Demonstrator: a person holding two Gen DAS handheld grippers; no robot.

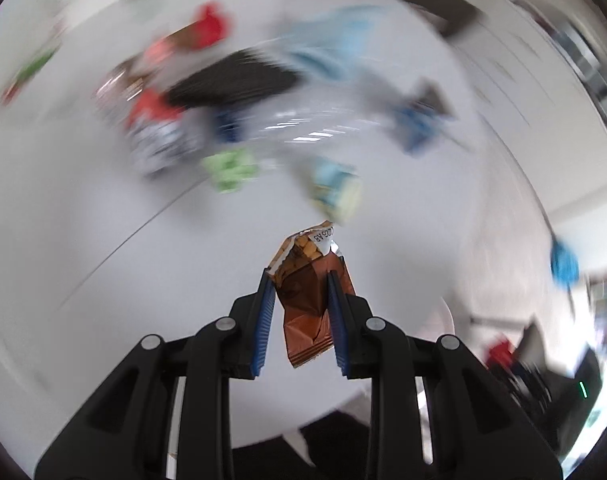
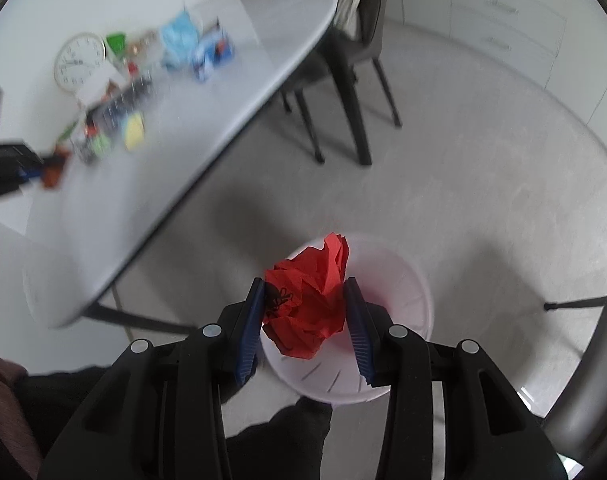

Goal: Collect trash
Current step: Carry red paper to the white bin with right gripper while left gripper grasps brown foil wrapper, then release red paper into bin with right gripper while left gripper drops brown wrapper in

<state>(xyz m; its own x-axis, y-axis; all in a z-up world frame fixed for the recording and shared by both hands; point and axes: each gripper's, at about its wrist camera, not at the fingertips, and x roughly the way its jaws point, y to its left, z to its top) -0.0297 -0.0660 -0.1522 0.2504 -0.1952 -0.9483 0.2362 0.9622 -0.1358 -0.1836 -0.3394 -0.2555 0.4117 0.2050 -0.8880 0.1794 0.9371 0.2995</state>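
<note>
Right wrist view: my right gripper (image 2: 303, 312) hangs above the white bin (image 2: 407, 280) on the floor, beside the table (image 2: 239, 76).
Right grip: closed on a crumpled red paper ball (image 2: 307, 304), both blue pads pressed to its sides; the ball sits between the fingers and over the bin's mouth.
Left grip: my left gripper (image 1: 299, 304) pinches a brown snack wrapper (image 1: 307, 284), which stands up past the fingertips (its torn end points away from me).
Left position: above the white table, with the litter pile well ahead of the fingers.
Progress: I judge the task to be in its middle. Two pieces are in hand, neither yet dropped; I cannot tell whether anything lies in the bin already.
Still left: a blue crumpled mask (image 2: 179, 40), a green wrapper (image 1: 231, 168), a pale blue packet (image 1: 335, 184) and several blurred pieces remain on the table.
Not trash, I think: the round clock (image 2: 79, 60) lying among them.
Next call: let the red ball fall, then bring the wrapper across to the bin.
</note>
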